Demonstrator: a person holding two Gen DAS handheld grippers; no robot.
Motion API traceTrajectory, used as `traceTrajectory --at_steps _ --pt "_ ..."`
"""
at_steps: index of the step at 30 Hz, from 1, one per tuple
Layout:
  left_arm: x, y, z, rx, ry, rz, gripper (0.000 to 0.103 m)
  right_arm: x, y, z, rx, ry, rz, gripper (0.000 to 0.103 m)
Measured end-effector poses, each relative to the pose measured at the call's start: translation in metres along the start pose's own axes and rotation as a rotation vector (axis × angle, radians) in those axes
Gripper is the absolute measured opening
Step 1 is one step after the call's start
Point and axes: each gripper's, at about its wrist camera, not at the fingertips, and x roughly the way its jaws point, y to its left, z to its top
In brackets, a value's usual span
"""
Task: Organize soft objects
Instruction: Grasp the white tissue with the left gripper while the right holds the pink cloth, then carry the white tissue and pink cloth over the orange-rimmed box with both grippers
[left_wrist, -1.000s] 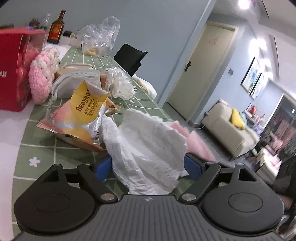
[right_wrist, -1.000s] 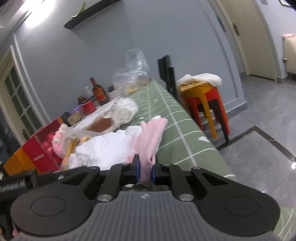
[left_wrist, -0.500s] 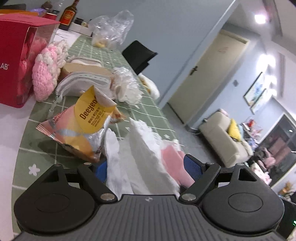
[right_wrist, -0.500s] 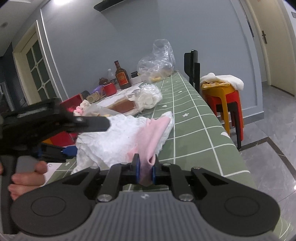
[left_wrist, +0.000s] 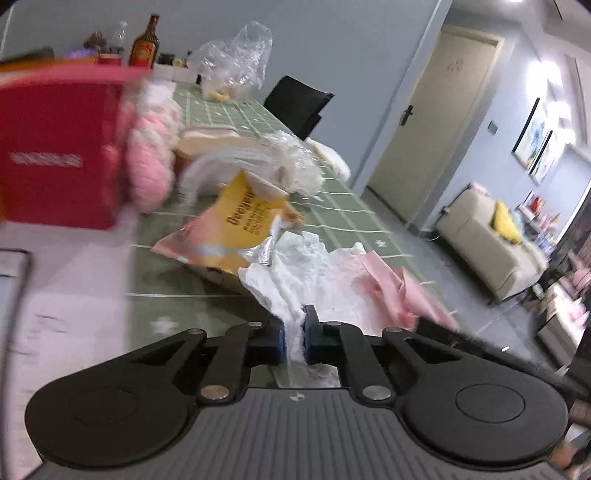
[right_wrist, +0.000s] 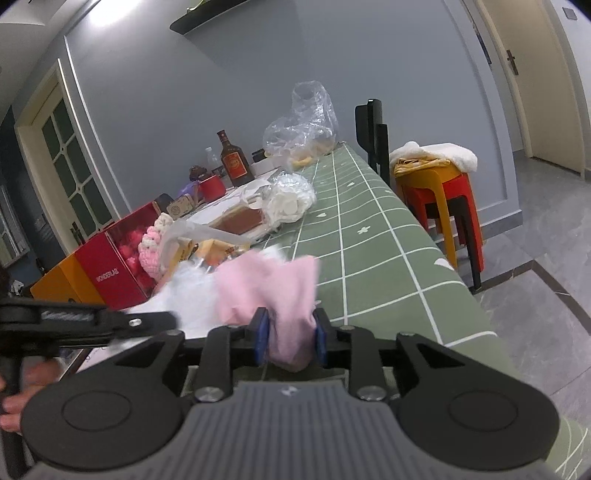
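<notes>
While the white cloth (left_wrist: 295, 280) and pink cloth (right_wrist: 273, 291) lie bunched on the green table (right_wrist: 369, 229), the left gripper (left_wrist: 293, 339) pinches white fabric; the right gripper (right_wrist: 290, 341), part-spread, straddles pink. Apparently mid-regrasp; next, close and lift apart.

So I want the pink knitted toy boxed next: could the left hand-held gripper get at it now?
Probably not yet: the left hand-held gripper is shut on the white cloth, and the snack bag lies before the pink knitted toy.
</notes>
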Motion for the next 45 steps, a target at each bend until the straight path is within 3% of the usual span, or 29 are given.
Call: traceTrajectory --at_steps 5,7,10,12,13,14,21,25,29,31,33,34,35,38,40,45 --pt "-0.034 0.008 0.002 0.064 -0.02 0.081 0.01 -0.002 0.0 0.0 -0.01 -0.003 -0.038 0.024" --pt "-0.04 0.001 0.007 0.152 -0.014 0.082 0.012 -0.001 0.003 -0.001 -0.027 -0.001 -0.034 0.024" --pt "-0.039 -0.014 0.009 0.192 -0.019 0.073 0.018 0.002 0.008 -0.002 -0.047 0.003 -0.025 0.024" --pt "-0.029 -0.029 0.006 0.249 -0.015 0.063 0.058 0.004 0.011 -0.002 -0.055 0.006 -0.025 0.024" --pt "-0.023 -0.037 0.004 0.287 -0.008 0.059 0.085 0.004 0.013 -0.003 -0.06 0.008 -0.027 0.024" --pt "-0.016 -0.041 0.001 0.314 -0.01 0.055 0.091 0.005 0.014 -0.003 -0.066 0.011 -0.024 0.024" --pt "0.015 -0.054 -0.012 0.292 0.021 0.052 0.095 0.003 0.016 -0.006 -0.071 0.009 0.001 0.024" --pt "0.023 -0.061 -0.021 0.367 -0.009 0.09 0.097 0.002 0.011 -0.007 -0.047 0.007 0.006 0.017" --pt "0.026 -0.06 -0.025 0.359 -0.017 0.099 0.098 0.001 0.008 -0.008 -0.028 0.002 0.012 0.013" --pt "0.027 -0.059 -0.026 0.367 -0.015 0.096 0.097 0.001 0.008 -0.008 -0.027 0.001 0.013 0.013" --pt "0.026 -0.057 -0.025 0.361 0.003 0.076 0.087 0.001 0.008 -0.007 -0.023 0.001 0.013 0.013" --pt "0.023 -0.055 -0.023 0.334 0.01 0.079 0.077 0.001 0.008 -0.007 -0.018 0.001 0.014 0.013" --pt "0.022 -0.055 -0.023 0.324 0.005 0.099 0.057 0.001 0.007 -0.007 -0.013 0.001 0.015 0.013" --pt "0.018 -0.051 -0.022 0.303 -0.01 0.129 0.028 0.0 0.008 -0.008 -0.033 -0.004 0.012 0.013" --pt "0.017 -0.048 -0.02 0.277 -0.02 0.146 0.02 0.001 0.012 -0.009 -0.075 -0.006 0.0 0.009" --pt "0.006 -0.048 -0.017 0.261 -0.036 0.156 0.014 0.0 0.008 -0.008 -0.026 0.0 -0.002 0.006"
